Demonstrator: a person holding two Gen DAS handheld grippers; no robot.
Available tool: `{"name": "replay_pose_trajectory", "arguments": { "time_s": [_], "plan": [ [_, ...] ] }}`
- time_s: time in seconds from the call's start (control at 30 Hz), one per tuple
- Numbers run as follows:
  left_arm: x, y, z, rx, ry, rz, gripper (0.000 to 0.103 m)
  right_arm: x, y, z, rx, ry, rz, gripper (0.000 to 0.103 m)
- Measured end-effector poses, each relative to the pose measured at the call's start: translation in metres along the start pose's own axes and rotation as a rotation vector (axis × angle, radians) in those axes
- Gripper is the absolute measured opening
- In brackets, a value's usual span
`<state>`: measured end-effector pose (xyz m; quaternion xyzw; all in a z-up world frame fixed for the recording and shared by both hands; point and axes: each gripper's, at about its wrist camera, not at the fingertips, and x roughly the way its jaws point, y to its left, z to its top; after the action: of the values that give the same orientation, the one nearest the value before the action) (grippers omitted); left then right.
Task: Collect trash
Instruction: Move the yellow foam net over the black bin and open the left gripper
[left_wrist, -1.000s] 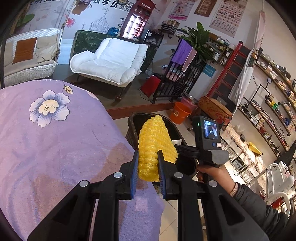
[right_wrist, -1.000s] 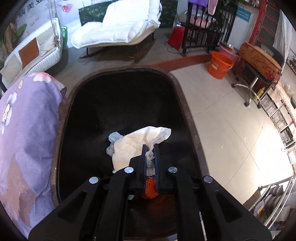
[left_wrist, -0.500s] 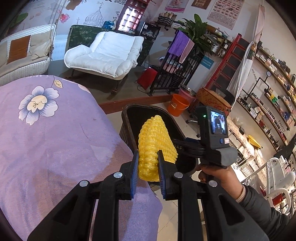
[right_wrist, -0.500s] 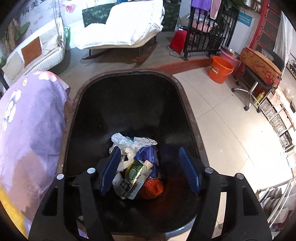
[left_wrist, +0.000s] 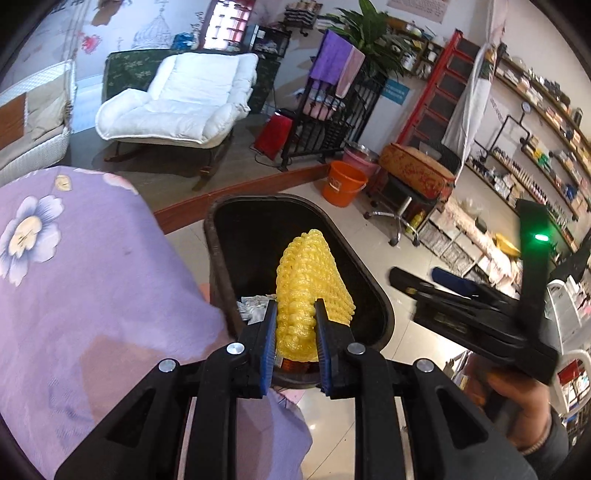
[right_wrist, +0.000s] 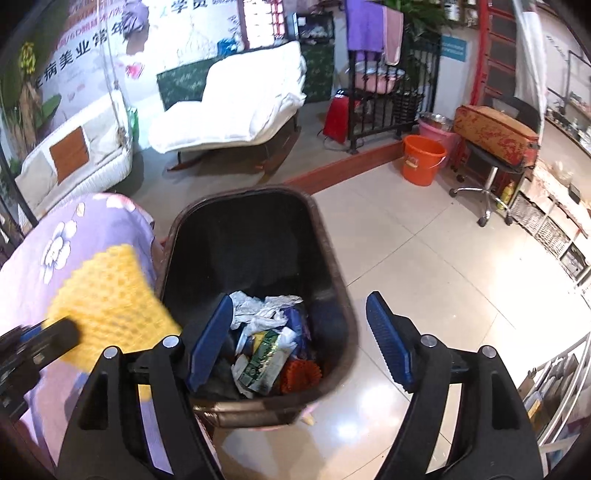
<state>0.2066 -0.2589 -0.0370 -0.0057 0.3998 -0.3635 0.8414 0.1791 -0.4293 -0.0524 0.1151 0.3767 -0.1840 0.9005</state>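
Observation:
My left gripper (left_wrist: 295, 314) is shut on a yellow foam net sleeve (left_wrist: 310, 280), which hangs over the near end of the black trash bin (left_wrist: 221, 258). In the right wrist view that yellow sleeve (right_wrist: 107, 299) shows at the left, above the purple cloth. My right gripper (right_wrist: 299, 332) is above the bin (right_wrist: 332, 258), its jaws opening wide with nothing between them. Inside the bin lie crumpled white plastic (right_wrist: 258, 306), a green and white packet (right_wrist: 262, 362) and an orange foam net (right_wrist: 299, 373). In the left wrist view the right gripper (left_wrist: 424, 280) is at the right, held by a hand (left_wrist: 517, 406).
A table with a purple flowered cloth (left_wrist: 74, 277) stands left of the bin. Beyond are a white lounge chair (left_wrist: 177, 107), an orange bucket (left_wrist: 343, 182), a black metal rack (left_wrist: 332, 110), a stool with a patterned cushion (left_wrist: 417, 170) and wall shelves (left_wrist: 535, 122).
My right gripper let go of the white wrapper into the bin, opened wide and rose back. My left gripper carried the yellow sleeve from over the cloth to above the bin.

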Motion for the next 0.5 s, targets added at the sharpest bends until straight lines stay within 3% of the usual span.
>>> {"name": "replay_pose_trajectory", "arguments": {
  "time_s": [0.5],
  "plan": [
    [0.064,-0.02,0.011,0.077,0.113,0.02,0.02,-0.042,-0.05,-0.021,0.107,-0.046,-0.078,0.078]
  ]
}}
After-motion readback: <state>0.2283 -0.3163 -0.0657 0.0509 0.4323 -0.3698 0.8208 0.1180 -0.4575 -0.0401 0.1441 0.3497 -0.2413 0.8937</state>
